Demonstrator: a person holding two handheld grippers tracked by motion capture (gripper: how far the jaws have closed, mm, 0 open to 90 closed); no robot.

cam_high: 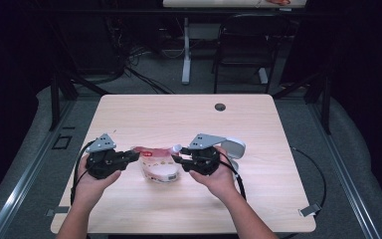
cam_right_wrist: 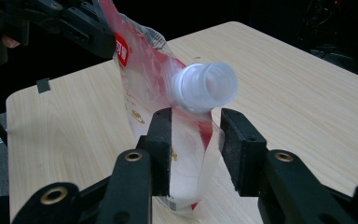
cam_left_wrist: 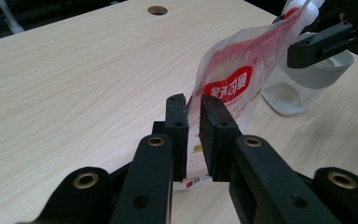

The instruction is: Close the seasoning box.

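A red and clear pouch (cam_high: 159, 164) with a white spout cap (cam_right_wrist: 206, 87) stands near the front middle of the table (cam_high: 179, 114); it looks nearly empty. The left gripper (cam_left_wrist: 194, 119) is clamped on one top corner of it. The right gripper (cam_right_wrist: 196, 140) has its jaws apart around the spout corner. A clear jar (cam_left_wrist: 303, 86) stands behind, holding a little white powder.

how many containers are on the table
2. A red and white spouted pouch sits between the two grippers at the table's middle; a clear jar with a white lid stands just behind the right gripper, partly hidden by it.
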